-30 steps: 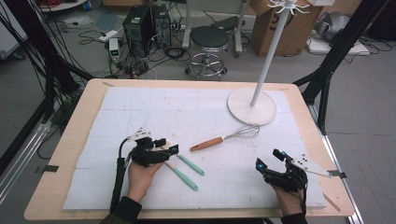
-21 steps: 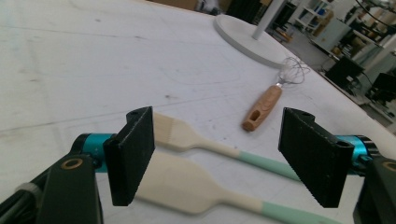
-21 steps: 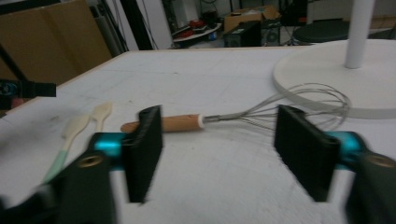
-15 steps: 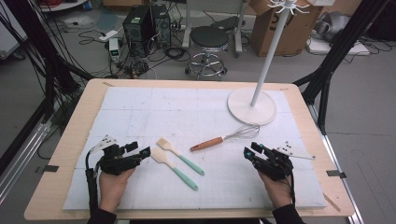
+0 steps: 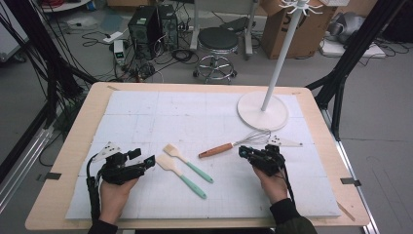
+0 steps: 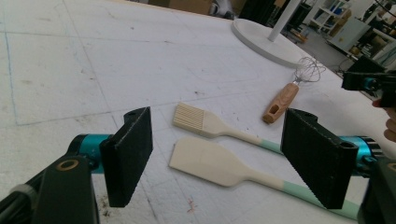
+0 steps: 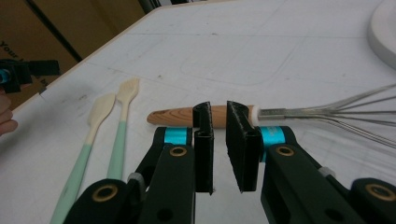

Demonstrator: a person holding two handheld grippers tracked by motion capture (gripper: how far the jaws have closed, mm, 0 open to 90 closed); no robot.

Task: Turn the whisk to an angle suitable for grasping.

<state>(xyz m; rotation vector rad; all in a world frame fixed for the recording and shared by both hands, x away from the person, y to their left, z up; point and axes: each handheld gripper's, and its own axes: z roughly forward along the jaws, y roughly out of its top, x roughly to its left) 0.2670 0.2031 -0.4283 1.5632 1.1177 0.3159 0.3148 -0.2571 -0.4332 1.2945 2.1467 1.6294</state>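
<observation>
So on the table (image 5: 68,161) there's a mat (image 5: 146,112) covering most of the top, and everything is sitting on that. 2 utensils are lying side by side near the middle-left: the brush (image 5: 187,162) is sitting just behind the spatula (image 5: 180,174), both with heads pointing left and handles running toward the front right. The whisk (image 5: 234,144) is lying right of them, handle end toward the brush, wires pointing right. The stand base (image 5: 258,114) is sitting behind the whisk, toward the far right. The left gripper (image 5: 141,165) is resting just left of the spatula head. The right gripper (image 5: 243,152) is sitting just in front of the whisk.
</observation>
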